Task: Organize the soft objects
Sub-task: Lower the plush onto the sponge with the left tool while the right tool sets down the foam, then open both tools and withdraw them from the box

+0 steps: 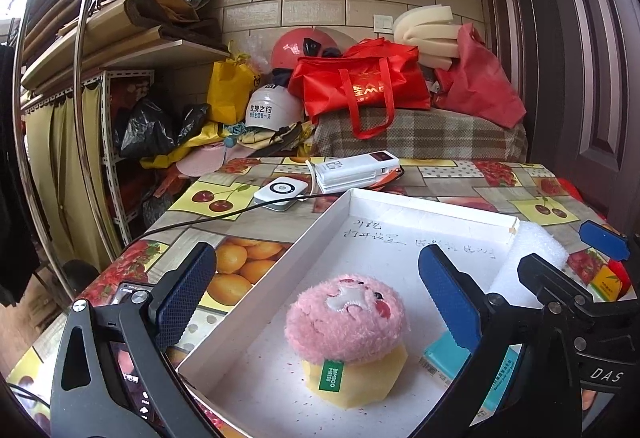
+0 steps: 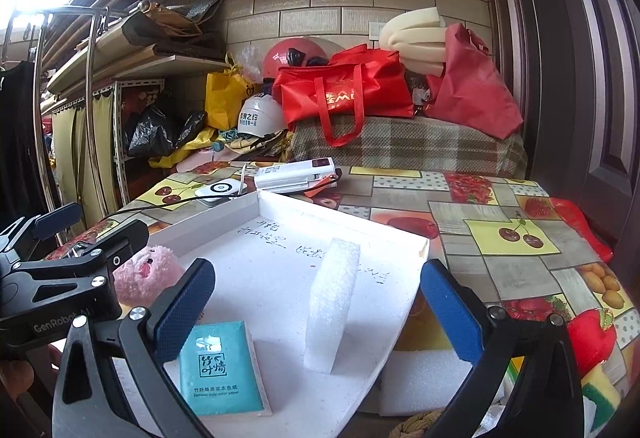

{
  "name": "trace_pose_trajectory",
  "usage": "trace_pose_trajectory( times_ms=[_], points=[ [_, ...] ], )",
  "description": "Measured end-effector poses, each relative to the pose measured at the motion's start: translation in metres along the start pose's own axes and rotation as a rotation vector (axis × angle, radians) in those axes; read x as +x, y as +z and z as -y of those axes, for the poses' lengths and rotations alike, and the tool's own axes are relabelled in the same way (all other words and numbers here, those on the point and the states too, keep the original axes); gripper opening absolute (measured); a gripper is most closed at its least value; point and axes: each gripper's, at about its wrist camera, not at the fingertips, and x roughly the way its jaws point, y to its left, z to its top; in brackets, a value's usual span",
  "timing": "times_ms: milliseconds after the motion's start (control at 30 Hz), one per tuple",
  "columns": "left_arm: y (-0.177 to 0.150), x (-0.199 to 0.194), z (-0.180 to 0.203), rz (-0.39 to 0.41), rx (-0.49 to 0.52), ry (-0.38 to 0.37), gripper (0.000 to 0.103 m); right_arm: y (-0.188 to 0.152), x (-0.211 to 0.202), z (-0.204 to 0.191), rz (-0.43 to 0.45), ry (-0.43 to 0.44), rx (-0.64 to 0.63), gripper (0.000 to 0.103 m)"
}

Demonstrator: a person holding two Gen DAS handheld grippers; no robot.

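Sorting looks well along: the white tray (image 1: 432,212) on the worktop (image 2: 516,238) already holds the upright foam slab (image 2: 332,294), the pink plush (image 1: 346,318) on its yellow sponge (image 1: 360,378) and the teal tissue pack (image 2: 222,370). Both the left tool (image 1: 320,298) and right tool (image 2: 316,306) gape wide, gripping nothing, while a foam block (image 2: 424,382) and a red-and-yellow soft piece (image 2: 592,342) beside the tray seem left to gather

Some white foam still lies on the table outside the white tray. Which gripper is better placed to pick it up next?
Probably the right gripper. The loose white foam lies just below its right-hand finger, beside the white tray, and its jaws are open and empty. The left gripper faces the pink plush toy inside the tray, farther away.
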Motion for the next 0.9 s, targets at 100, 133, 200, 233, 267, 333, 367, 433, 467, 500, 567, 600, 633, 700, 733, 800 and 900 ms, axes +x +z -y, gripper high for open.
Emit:
trace_pose_trajectory(
  times_ms=[100,133,200,233,267,333,367,433,467,500,567,600,633,700,733,800,900],
  points=[
    [0.0,0.0,-0.001,0.001,-0.001,0.001,0.102,0.0,-0.001,0.0,0.002,0.0,0.0,0.103],
    [0.0,0.0,-0.001,0.002,-0.002,0.002,0.102,0.0,0.0,0.0,0.001,0.0,0.0,0.103],
    [0.0,0.0,-0.001,0.001,0.0,0.0,0.102,0.0,-0.001,0.0,0.004,0.0,0.0,0.103],
    [0.0,0.001,-0.002,0.0,0.0,0.0,0.102,0.0,-0.001,0.0,0.007,0.0,0.0,0.103],
    [0.0,0.0,-0.002,0.0,0.0,0.0,0.102,0.0,-0.002,0.0,0.009,0.0,0.001,0.103],
    [0.0,0.0,-0.002,0.001,-0.001,-0.001,0.102,0.001,-0.003,0.0,0.013,-0.001,0.001,0.103],
    [0.0,0.0,-0.002,0.001,0.0,-0.002,0.102,0.001,-0.003,0.0,0.017,-0.001,0.002,0.103],
    [0.0,0.001,-0.002,0.001,0.0,-0.002,0.102,0.0,-0.005,0.001,0.025,0.0,0.003,0.103],
    [0.0,0.001,-0.003,0.001,0.0,-0.001,0.102,0.0,-0.005,0.001,0.029,0.0,0.004,0.103],
    [0.0,0.001,-0.003,0.001,0.0,-0.002,0.102,0.0,-0.006,0.001,0.035,0.0,0.005,0.103],
    [0.0,0.0,-0.005,0.004,-0.004,0.003,0.102,0.0,-0.009,0.002,0.049,0.001,0.008,0.103],
    [0.0,-0.001,-0.006,0.007,-0.006,0.005,0.102,-0.001,-0.011,0.002,0.061,0.002,0.011,0.103],
    [0.0,-0.002,-0.007,0.012,-0.008,0.009,0.102,-0.001,-0.012,0.003,0.066,0.002,0.012,0.103],
    [0.0,-0.005,-0.007,0.027,-0.008,0.017,0.102,-0.002,-0.014,0.004,0.066,0.005,0.015,0.103],
    [0.0,-0.007,-0.007,0.035,-0.007,0.021,0.102,-0.002,-0.016,0.004,0.071,0.007,0.017,0.103],
    [-0.002,-0.011,-0.005,0.05,-0.008,0.034,0.102,-0.004,-0.022,0.005,0.079,0.013,0.022,0.103],
    [-0.002,-0.015,-0.007,0.054,-0.023,0.04,0.102,-0.007,-0.032,0.007,0.083,0.031,0.024,0.103]
  ],
)
